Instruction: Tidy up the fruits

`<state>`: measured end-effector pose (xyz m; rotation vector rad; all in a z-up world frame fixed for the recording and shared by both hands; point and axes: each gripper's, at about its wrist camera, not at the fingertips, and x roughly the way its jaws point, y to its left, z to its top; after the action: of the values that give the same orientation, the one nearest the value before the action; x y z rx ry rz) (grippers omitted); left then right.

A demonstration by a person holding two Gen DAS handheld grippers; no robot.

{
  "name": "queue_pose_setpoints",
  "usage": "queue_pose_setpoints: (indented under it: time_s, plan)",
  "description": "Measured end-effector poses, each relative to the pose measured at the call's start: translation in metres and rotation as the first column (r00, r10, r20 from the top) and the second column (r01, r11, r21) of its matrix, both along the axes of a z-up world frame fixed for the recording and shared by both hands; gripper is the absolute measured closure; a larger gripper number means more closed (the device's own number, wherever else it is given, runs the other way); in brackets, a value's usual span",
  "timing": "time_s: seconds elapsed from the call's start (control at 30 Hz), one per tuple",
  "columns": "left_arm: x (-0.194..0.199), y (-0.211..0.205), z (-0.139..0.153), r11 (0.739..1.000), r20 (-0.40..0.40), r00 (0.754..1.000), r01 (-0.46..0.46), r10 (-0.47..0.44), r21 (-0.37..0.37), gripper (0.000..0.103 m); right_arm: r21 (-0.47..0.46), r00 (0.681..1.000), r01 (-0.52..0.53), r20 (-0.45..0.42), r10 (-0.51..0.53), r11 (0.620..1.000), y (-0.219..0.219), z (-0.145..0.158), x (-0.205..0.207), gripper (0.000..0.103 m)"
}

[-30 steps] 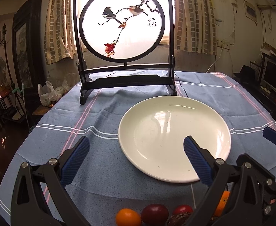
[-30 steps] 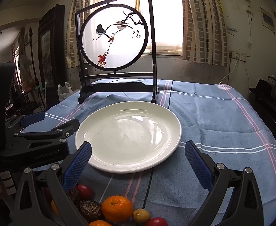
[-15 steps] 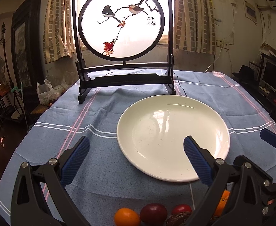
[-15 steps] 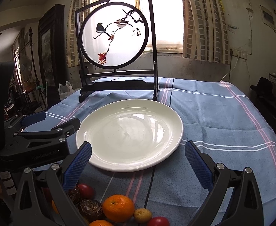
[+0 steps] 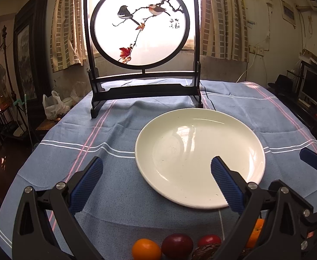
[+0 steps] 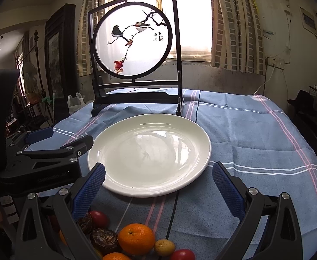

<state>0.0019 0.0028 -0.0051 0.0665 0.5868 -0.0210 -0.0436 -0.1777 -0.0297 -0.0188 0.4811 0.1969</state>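
An empty white plate (image 5: 199, 156) (image 6: 149, 153) lies on the blue tablecloth. Fruits lie in a cluster at the near edge: an orange (image 5: 146, 249), a dark red plum (image 5: 177, 245) and a small red fruit (image 5: 208, 240) in the left wrist view; a large orange (image 6: 136, 238), a small yellow fruit (image 6: 164, 247), dark brown scaly fruits (image 6: 104, 239) and red fruits (image 6: 98, 218) in the right wrist view. My left gripper (image 5: 156, 178) is open and empty above the cloth near the plate's left front. My right gripper (image 6: 157, 185) is open and empty over the plate's near rim.
A dark wooden frame with a round bird painting (image 5: 141, 32) (image 6: 133, 43) stands at the back of the table. A black cable (image 6: 172, 212) runs from under the plate toward me. The left gripper's body (image 6: 43, 162) sits left of the plate.
Both views have drifted slightly; the plate sits a little farther off in the left wrist view. Both grippers stay open and empty. The fruits have not moved.
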Motion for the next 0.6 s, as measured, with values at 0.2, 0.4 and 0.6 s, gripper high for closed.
queue_pose_setpoints:
  time_s: [0.2, 0.4, 0.6]
  plan:
    - [0.0003, 0.0003, -0.0002, 1.000, -0.003, 1.000, 0.001, -0.001, 0.002, 0.005, -0.020, 1.000, 0.000, 0.025, 0.001, 1.000, 0.0017, 0.0015, -0.0031, 0.004]
    - [0.0003, 0.0004, -0.0002, 1.000, -0.004, 1.000, 0.001, -0.001, 0.002, 0.005, -0.036, 0.998, -0.023, 0.064, 0.025, 0.999, 0.0054, 0.0040, -0.0093, 0.004]
    - [-0.0007, -0.0007, 0.0004, 1.000, 0.005, 1.000, 0.005, -0.005, 0.003, 0.005, -0.021, 0.999, -0.038, 0.033, 0.039, 0.999, 0.0041, 0.0029, -0.0062, 0.004]
